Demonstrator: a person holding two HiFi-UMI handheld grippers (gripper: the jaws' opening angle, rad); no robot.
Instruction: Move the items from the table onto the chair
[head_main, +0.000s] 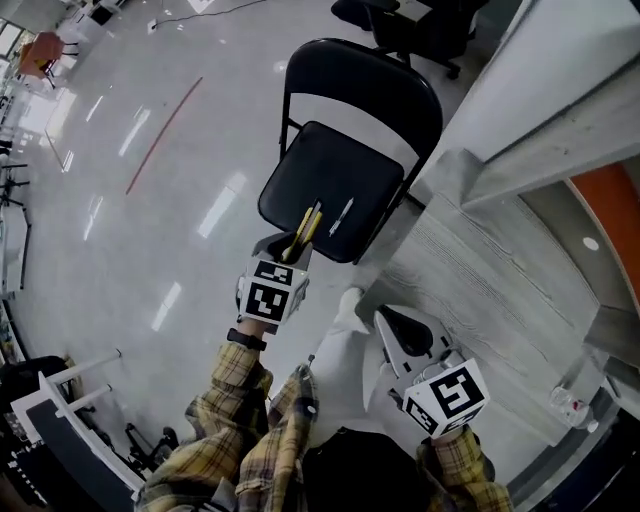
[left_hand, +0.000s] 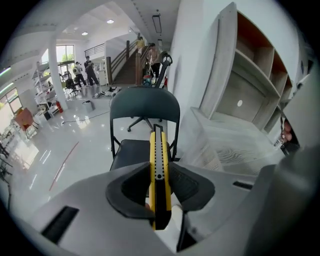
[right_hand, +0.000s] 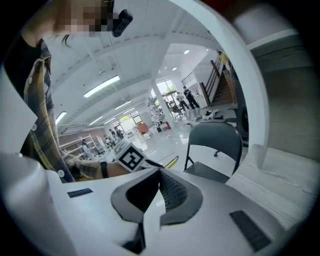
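A black folding chair stands on the glossy floor left of the pale wood-grain table. A slim white pen-like item lies on its seat. My left gripper hovers at the seat's front edge, shut on a yellow and black utility knife. In the left gripper view the knife sticks out between the pads toward the chair. My right gripper is shut and empty, low by the table's near edge; its pads meet, with the chair ahead.
An open shelving unit rises behind the table. A black office chair stands beyond the folding chair. A red line marks the floor to the left. People and racks stand far back in the hall.
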